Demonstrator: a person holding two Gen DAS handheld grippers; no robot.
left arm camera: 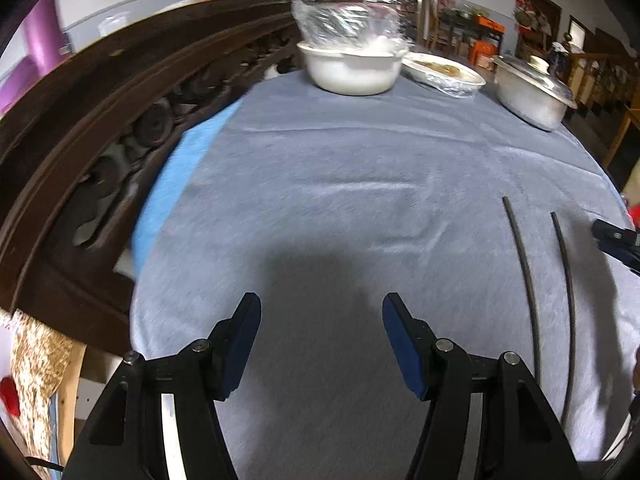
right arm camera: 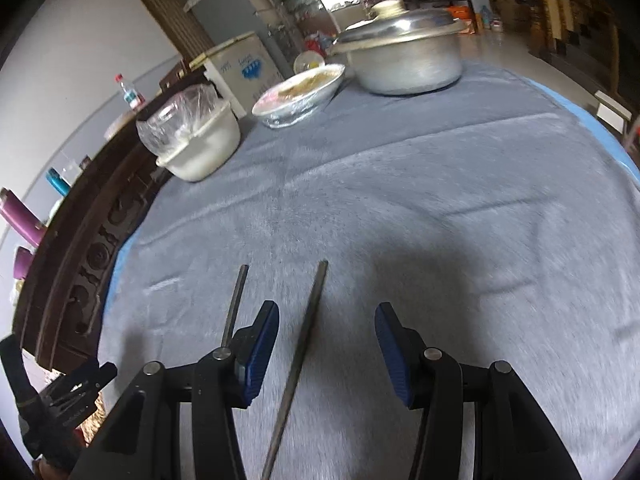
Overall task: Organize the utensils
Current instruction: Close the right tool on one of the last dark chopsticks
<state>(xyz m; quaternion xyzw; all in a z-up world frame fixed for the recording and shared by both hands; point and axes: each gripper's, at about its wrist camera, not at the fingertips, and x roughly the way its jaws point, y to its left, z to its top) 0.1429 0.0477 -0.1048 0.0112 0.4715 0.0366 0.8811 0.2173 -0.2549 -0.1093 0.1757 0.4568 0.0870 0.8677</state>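
Left gripper [left arm camera: 321, 314]: jaws apart, nothing between them, hanging over bare grey cloth [left arm camera: 340, 184] with its own shadow below.
Right gripper [right arm camera: 326, 326]: jaws apart, clamped on nothing; it hangs over the chopsticks (height above them cannot be told).
Chopsticks [right arm camera: 298, 360]: two dark thin sticks lying flat on the cloth, side by side and a little apart. In the right wrist view one runs up through the gap between the jaws, closer to the left finger; the other [right arm camera: 236, 304] lies just outside that finger and is partly hidden by it. In the left wrist view both lie well to the right of the left gripper, near the table's right edge.
Cloth: grey and creased, over a light blue layer [left arm camera: 180, 184] that shows at the left edge.
Far end of table: a white bowl [left arm camera: 352, 70] with crumpled plastic film on top, beside it a shallow dish [left arm camera: 444, 72] of food under film, then a metal pot [left arm camera: 528, 88] with its lid on.
Left of table: a dark carved wooden rail [left arm camera: 100, 132] running along the edge.
Beyond: a blurred room with shelves and doors.
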